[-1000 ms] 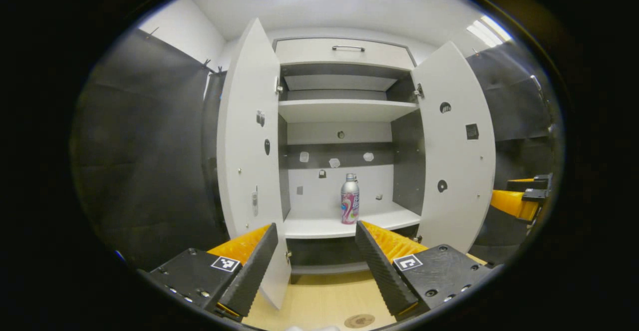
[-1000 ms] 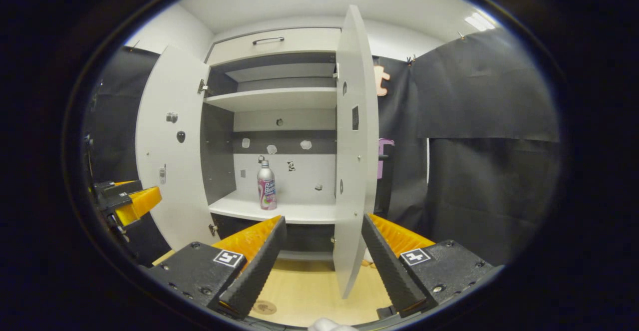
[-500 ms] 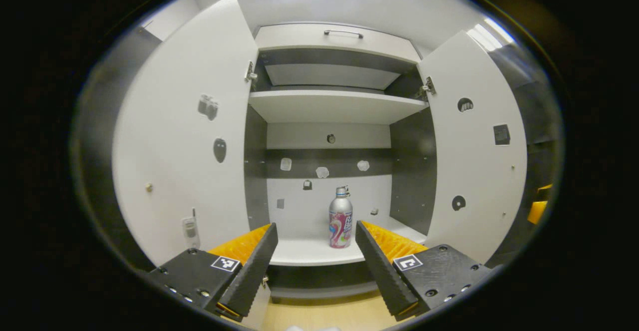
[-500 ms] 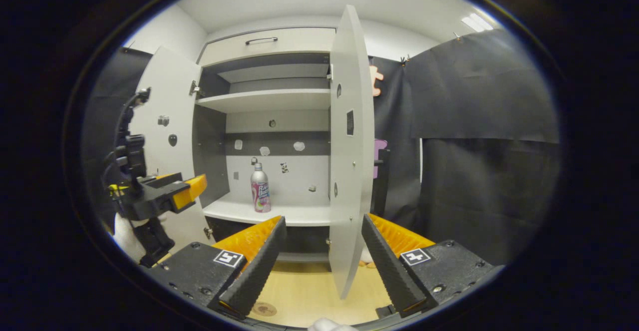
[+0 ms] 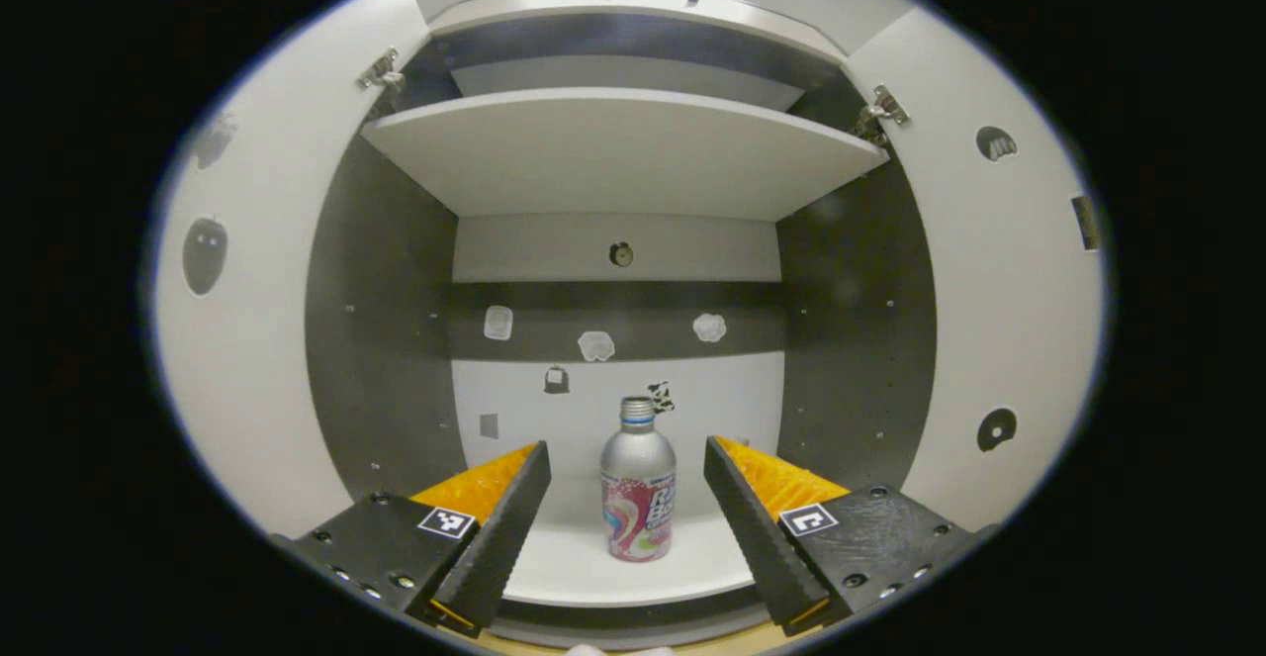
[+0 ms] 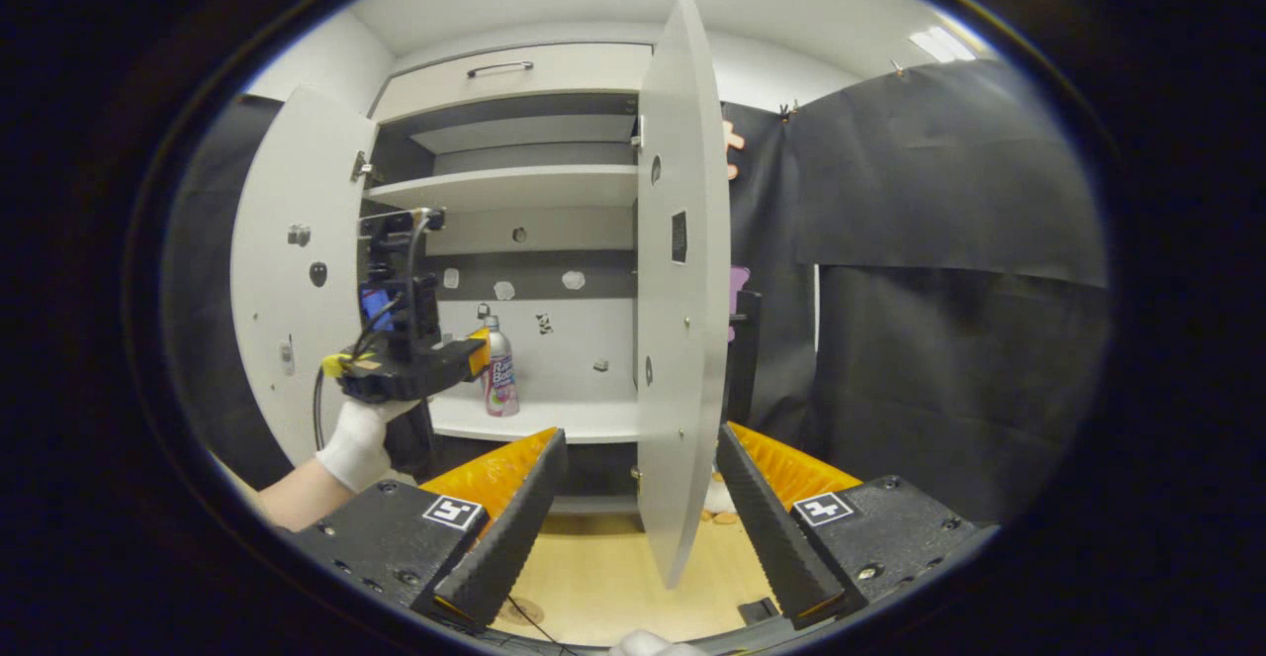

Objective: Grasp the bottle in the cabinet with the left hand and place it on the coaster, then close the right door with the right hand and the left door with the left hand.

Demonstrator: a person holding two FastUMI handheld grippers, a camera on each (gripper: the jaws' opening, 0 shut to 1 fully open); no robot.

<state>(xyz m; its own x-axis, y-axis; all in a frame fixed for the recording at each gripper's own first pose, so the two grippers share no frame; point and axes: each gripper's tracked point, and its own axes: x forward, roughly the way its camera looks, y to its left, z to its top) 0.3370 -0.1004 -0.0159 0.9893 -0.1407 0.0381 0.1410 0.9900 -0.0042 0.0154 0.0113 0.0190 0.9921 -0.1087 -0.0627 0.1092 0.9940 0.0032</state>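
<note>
A silver bottle with a pink label stands upright on the cabinet's lower shelf. My left gripper is open just in front of the shelf, and the bottle shows between its fingers, a little farther in. In the right gripper view, a gloved hand holds the left gripper at the cabinet's mouth, close to the bottle. My right gripper is open and holds nothing. It hangs back in front of the edge of the open right door. A round coaster lies on the wooden tabletop below.
Both doors stand wide open, the left door and the right door flanking my left gripper. An upper shelf spans the cabinet above the bottle. A drawer with a handle tops the cabinet. Black cloth hangs on the right.
My left gripper has moved forward between the doors to the shelf's front, so the bottle looms larger between its fingers. My right gripper has barely moved.
</note>
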